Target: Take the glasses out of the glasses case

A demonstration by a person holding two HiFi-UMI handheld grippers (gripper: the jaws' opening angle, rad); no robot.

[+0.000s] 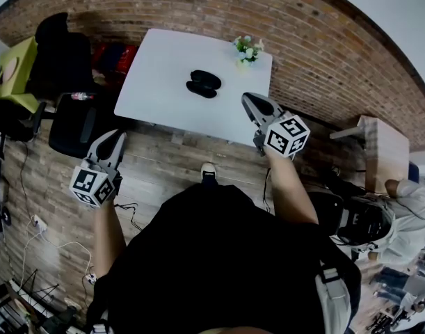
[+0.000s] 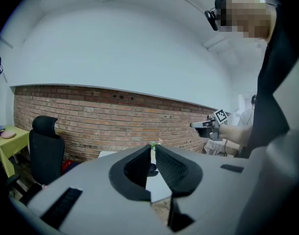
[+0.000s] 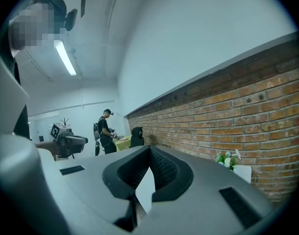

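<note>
**Two grippers short of the case, the right one nearer**

Left gripper (image 1: 113, 143): off the near-left corner of the white table (image 1: 156, 82), over the wooden floor and clear of the tabletop. Its nose points up toward the table. In the left gripper view the jaws are drawn in to a thin slit at the tips, with nothing between them. The table shows through the slit, so the aim is roughly right. The left forearm is bent at the elbow and held low and back.

Glasses case (image 1: 204, 83): black, lying about the middle of the table, a little toward the far side. Its long axis runs across the table, left to right, slightly slanted. It reads as two dark lobes side by side. It is too small to tell whether the lid is up or whether glasses show. It lies ahead and to the right of the left jaws, and ahead and to the left of the right jaws.

Right gripper (image 1: 254, 104): at the table's near-right edge, raised, with the forearm reaching forward. In the right gripper view its jaw tips meet and it is empty. The view looks along the brick wall, so it points past the case rather than at it.

Flowers (image 1: 248, 49): at the table's far-right corner, well apart from the case.

Judgement: the right gripper has the shorter reach. Either gripper needs its jaws spread and turned crosswise to the case's long axis before closing.
</note>
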